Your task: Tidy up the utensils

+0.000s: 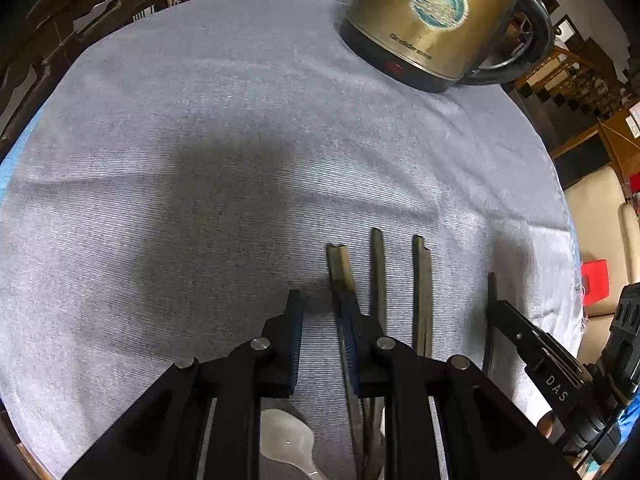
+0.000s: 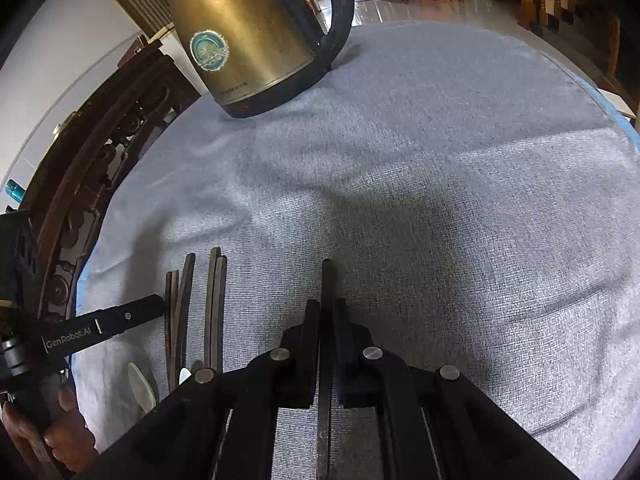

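Several dark chopsticks (image 1: 378,276) lie side by side on the grey tablecloth (image 1: 200,160), pointing away from me. My left gripper (image 1: 320,312) is open just left of them, its right finger (image 1: 362,344) beside the leftmost chopstick (image 1: 340,268). A white spoon (image 1: 286,436) lies under this gripper. My right gripper (image 2: 327,312) is shut on a single dark chopstick (image 2: 327,280), held low over the cloth, right of the chopstick group (image 2: 196,304). The left gripper (image 2: 108,326) shows at the left of the right wrist view.
A brass-coloured electric kettle (image 1: 436,24) with a black handle stands at the far side of the round table; it also shows in the right wrist view (image 2: 252,32). Carved wooden chairs (image 2: 100,160) ring the table edge. White spoons (image 2: 142,390) lie near the front edge.
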`<act>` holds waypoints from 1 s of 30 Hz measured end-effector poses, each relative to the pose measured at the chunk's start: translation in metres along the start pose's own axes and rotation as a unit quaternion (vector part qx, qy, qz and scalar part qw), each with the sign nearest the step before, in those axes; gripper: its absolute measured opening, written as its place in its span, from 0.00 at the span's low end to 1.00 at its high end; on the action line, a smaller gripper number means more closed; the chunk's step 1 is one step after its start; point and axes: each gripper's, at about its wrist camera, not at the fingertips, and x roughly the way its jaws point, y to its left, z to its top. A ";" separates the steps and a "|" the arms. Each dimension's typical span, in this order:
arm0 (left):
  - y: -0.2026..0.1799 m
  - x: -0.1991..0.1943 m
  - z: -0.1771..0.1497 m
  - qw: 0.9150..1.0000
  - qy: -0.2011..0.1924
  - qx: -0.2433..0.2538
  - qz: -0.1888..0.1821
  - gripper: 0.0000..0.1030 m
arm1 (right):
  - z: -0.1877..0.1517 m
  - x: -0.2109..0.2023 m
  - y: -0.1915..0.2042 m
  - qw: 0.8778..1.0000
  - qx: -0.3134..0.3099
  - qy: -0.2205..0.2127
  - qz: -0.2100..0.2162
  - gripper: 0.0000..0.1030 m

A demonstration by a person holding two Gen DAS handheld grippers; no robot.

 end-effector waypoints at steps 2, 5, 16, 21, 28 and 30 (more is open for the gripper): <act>-0.003 0.000 -0.001 1.000 -0.005 0.009 0.012 0.19 | 0.001 0.001 0.000 1.000 0.000 0.001 0.002 0.08; -0.009 -0.004 -0.003 1.000 -0.007 0.013 0.022 0.19 | 0.000 0.000 -0.003 1.000 0.003 0.002 0.008 0.07; -0.029 0.015 0.021 0.996 0.018 0.054 0.068 0.20 | -0.006 -0.007 0.003 0.999 -0.019 0.015 -0.046 0.07; -0.029 0.016 0.028 0.997 0.030 0.033 0.064 0.27 | -0.004 -0.007 0.002 0.997 -0.021 0.024 -0.071 0.07; -0.040 0.019 0.031 0.994 0.004 0.051 0.092 0.25 | 0.004 0.001 0.015 0.993 -0.055 0.028 -0.105 0.07; -0.036 0.018 0.029 0.993 -0.005 0.054 0.108 0.09 | 0.002 -0.001 0.012 0.993 -0.055 0.026 -0.100 0.07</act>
